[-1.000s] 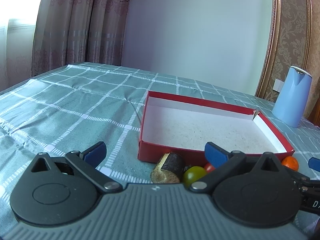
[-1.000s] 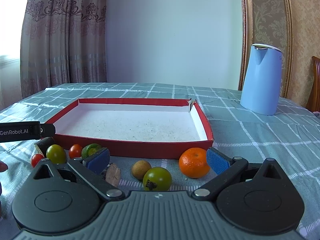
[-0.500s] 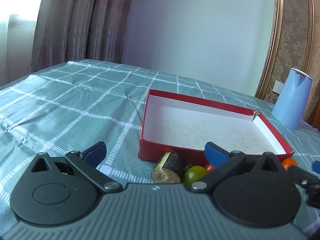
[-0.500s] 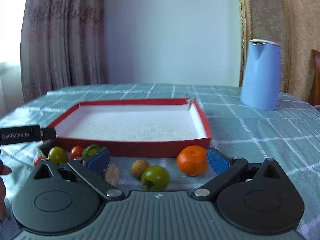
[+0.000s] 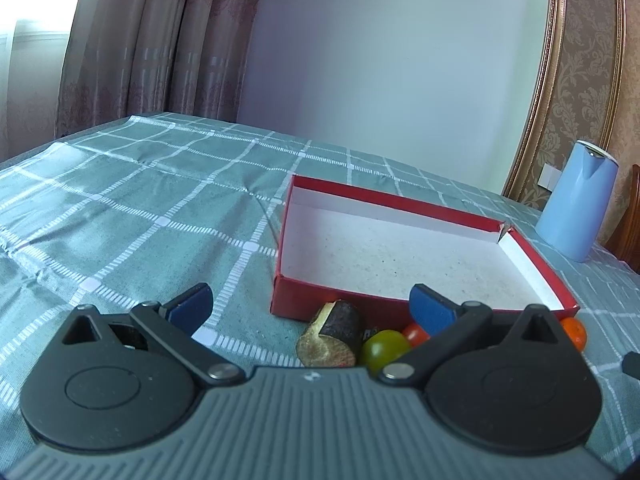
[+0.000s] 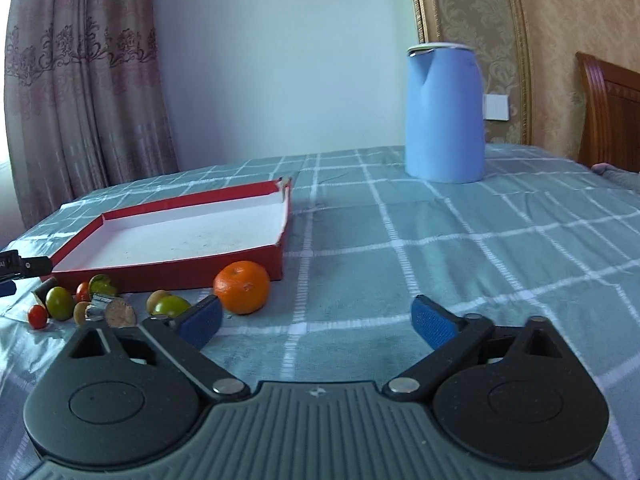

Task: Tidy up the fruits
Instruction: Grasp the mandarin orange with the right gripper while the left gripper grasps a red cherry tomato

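A shallow red box [image 5: 440, 208] with a white inside lies empty on the checked tablecloth; it also shows in the right wrist view [image 6: 176, 258]. Several small fruits lie along its near side: an orange [image 6: 242, 287], green tomatoes [image 6: 60, 303] [image 5: 384, 350], red cherry tomatoes [image 6: 37, 316] [image 5: 416, 333], and a dark cut piece [image 5: 332, 336]. My left gripper [image 5: 308, 306] is open and empty just before the cut piece. My right gripper [image 6: 316, 320] is open and empty, with the orange just beyond its left finger.
A tall light-blue kettle [image 6: 444, 112] stands on the table at the back right, also in the left wrist view [image 5: 576, 204]. A wooden chair back [image 6: 608, 116] is at the far right. Curtains hang behind the table on the left.
My right gripper has swung to the right, so the box and fruits now sit at its left. My left gripper has shifted only slightly.
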### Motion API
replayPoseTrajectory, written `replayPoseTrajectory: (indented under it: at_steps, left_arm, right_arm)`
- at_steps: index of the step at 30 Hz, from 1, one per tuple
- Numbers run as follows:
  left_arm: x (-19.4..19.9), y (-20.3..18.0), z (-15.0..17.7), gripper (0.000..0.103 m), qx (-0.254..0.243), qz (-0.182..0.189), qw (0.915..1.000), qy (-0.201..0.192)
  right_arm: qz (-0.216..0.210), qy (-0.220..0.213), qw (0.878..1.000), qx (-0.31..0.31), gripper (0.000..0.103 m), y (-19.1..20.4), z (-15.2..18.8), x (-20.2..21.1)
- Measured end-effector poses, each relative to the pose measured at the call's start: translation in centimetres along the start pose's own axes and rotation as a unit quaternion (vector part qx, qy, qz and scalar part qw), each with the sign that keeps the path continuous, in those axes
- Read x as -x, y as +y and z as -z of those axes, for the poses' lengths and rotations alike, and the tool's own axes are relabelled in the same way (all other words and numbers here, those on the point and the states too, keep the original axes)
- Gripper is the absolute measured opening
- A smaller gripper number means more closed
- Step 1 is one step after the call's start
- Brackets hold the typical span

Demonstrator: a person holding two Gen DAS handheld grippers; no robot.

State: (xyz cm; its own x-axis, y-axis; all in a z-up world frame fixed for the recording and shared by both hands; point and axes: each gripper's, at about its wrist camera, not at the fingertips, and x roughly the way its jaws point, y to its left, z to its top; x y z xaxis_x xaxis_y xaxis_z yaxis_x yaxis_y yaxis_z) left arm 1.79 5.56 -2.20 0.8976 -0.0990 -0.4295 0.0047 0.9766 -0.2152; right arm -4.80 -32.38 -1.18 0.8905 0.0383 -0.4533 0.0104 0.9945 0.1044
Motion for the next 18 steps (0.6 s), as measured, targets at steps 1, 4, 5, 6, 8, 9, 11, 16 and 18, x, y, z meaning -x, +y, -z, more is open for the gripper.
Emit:
replayPoseTrajectory:
  at_steps: [1,4,5,6,8,9,11,16,18]
  left_arm:
    - [0.0,0.0,0.0,0.103,0.0,0.0,1.0,0.001]
    - [0.0,0.0,0.0,0.103,0.0,0.001,1.0,0.0]
    - [0.0,0.0,0.1,0.103,0.0,0.002,1.0,0.0]
    - [0.0,0.0,0.1,0.103,0.001,0.002,1.0,0.0]
    - [0.0,0.0,0.1,0.103,0.001,0.002,1.0,0.0]
    - [0.0,0.0,0.1,0.103,0.001,0.003,1.0,0.0]
    - [-0.1,0.0,0.1,0.103,0.002,0.004,1.0,0.001]
    - [0.0,0.1,0.1,0.103,0.008,0.004,1.0,-0.001]
    - [0.2,0.4,0.1,0.103,0.016,0.002,0.9999,-0.003]
  right_arm:
    - [-0.006,0.003,1.0,0.007,0.097,0.4,-0.2,-0.5]
    - [-0.014,0.022,0.999,0.023,0.095,1.6,-0.8,-2.5]
    - [-0.02,0.032,0.999,0.024,0.091,1.9,-1.1,-3.3]
    - [-0.026,0.046,0.998,0.024,0.088,2.2,-1.3,-4.1]
    - [-0.04,0.076,0.996,0.02,0.072,2.5,-1.7,-5.8]
    - [-0.046,0.09,0.995,0.02,0.069,2.7,-1.7,-6.4]
    - [-0.038,0.089,0.995,0.033,0.064,3.2,-1.8,-6.9]
    - [-0.023,0.092,0.993,0.067,0.052,4.5,-2.1,-8.0]
    - [-0.027,0.09,0.993,0.072,0.045,4.7,-2.1,-8.1]
